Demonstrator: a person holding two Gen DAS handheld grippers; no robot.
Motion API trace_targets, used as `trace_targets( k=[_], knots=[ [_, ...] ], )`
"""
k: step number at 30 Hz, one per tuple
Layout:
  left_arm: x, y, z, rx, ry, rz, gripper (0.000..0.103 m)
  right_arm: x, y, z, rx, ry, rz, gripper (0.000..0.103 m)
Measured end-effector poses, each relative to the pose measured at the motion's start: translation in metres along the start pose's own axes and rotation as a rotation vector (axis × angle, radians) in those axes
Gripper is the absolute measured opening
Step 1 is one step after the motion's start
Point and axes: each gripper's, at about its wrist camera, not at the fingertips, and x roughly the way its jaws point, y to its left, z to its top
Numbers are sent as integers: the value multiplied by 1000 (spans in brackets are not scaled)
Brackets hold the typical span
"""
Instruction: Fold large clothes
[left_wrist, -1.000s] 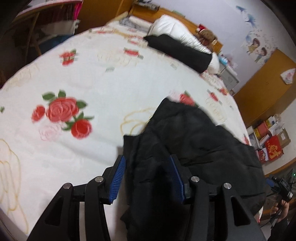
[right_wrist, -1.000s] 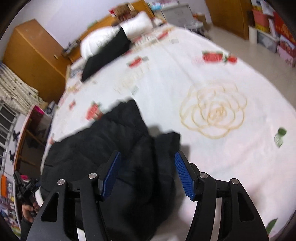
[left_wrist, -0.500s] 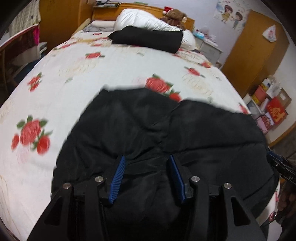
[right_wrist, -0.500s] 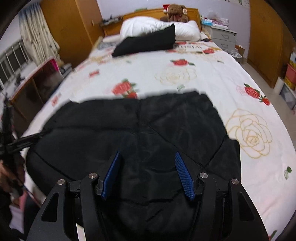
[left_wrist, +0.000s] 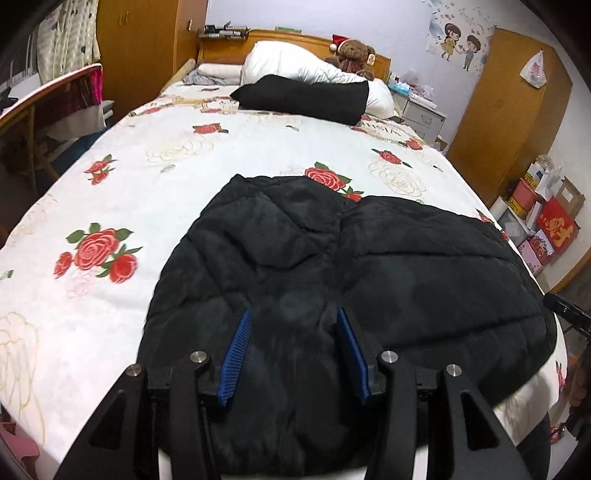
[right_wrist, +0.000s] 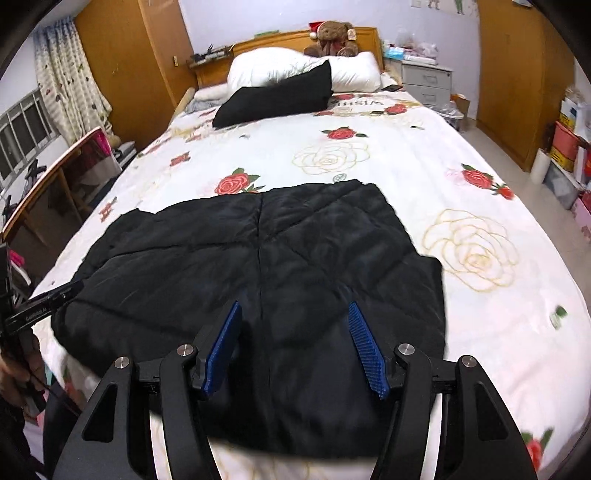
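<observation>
Blue pads of your left gripper (left_wrist: 291, 325) and right gripper (right_wrist: 293, 321) stand spread, with black quilted jacket (right_wrist: 258, 251) between and beneath them; whether fabric is pinched cannot be told. The jacket lies directly ahead on the floral bedspread (left_wrist: 147, 155), long axis crosswise, equally near both hands.

Jacket (left_wrist: 369, 266) spread on the bed (left_wrist: 184, 177) under and beyond both fingers (left_wrist: 236, 350), pillow (right_wrist: 303, 66) and folded garment (right_wrist: 273, 98) at the bed's far end, teddy bear (right_wrist: 332, 37) behind the pillow, nightstand (right_wrist: 426, 81) right of it, desk (left_wrist: 33, 110) far left.
</observation>
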Motion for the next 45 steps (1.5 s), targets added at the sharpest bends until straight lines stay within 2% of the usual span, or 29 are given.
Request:
trace_targets(
  k=[3,7,15,21,30,33,45],
  knots=[
    [-10,-4,-12,10,-3,5,51,-9,1,-22,-1,11,-11,61],
    [-10,-11,-19,33,14,29,51,-2,4,-37,-23,45,-44,61],
    [-49,-24,-34,32,-9,-2,51,-40,8,-41,17,0,-15,61],
    [-72,-44,-52,80,-10,-15,60,-65,25,-53,-18,-5,-12,61],
    [-103,-62,-59,72,-33,-32,64,-101,52,-62,-73,-64,-13,61],
    [-108,-70,-60,81,-17,-12,67,-106,58,-63,-82,-85,-20,61],
    [-113,-78,-69,67,-12,-22,67,-103,63,-73,-80,-72,-2,61]
  ],
)
